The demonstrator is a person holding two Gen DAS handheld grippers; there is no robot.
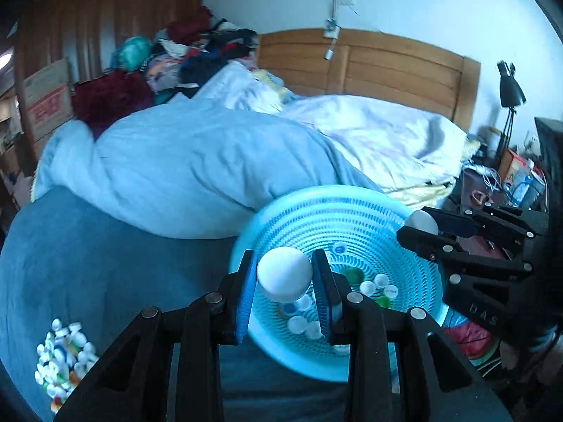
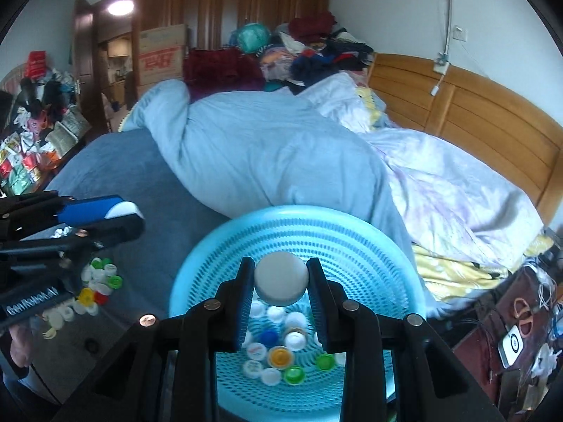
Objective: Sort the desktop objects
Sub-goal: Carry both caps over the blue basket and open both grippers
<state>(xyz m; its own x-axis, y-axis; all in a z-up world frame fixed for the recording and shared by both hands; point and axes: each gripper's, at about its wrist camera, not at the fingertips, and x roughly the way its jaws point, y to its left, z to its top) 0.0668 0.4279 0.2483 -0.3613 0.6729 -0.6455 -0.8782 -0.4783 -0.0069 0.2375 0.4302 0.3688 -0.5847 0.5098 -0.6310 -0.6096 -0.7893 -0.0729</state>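
Holding one white cap in each set of tongs, you now have both poised over the blue basket (image 2: pixel 197 263), which sits on the bed (image 2: pixel 140 190) just in front of the rumpled duvet (image 2: pixel 267 154). Your left tongs (image 1: pixel 284 274) are clamped on a white cap (image 1: pixel 284 272), and your right tongs (image 2: pixel 280 277) are clamped on another white cap (image 2: pixel 280 277); each cap sits high, near the fingertips, so only a small part of the pads grips it.

Sorted caps (image 2: pixel 278 355) already lie in the bottom of the basket, while the unsorted pile (image 2: pixel 95 288) waits on the bed to the left of the basket.

Watch for these from here:
- A cap held this close to the tips could squirt out sideways if you tilt or jolt the tongs, and land on the bedding, not in the basket.
- The left wrist view is smeared around the basket's rim, which suggests a quick swing; letting go mid-swing could throw the cap past the far rim into the duvet folds, where it would be hard to find.
- Both sets of tongs are near each other above the same basket, so crossing paths could knock one cap loose.
- The soft mattress may let the basket tip if you bump its rim.
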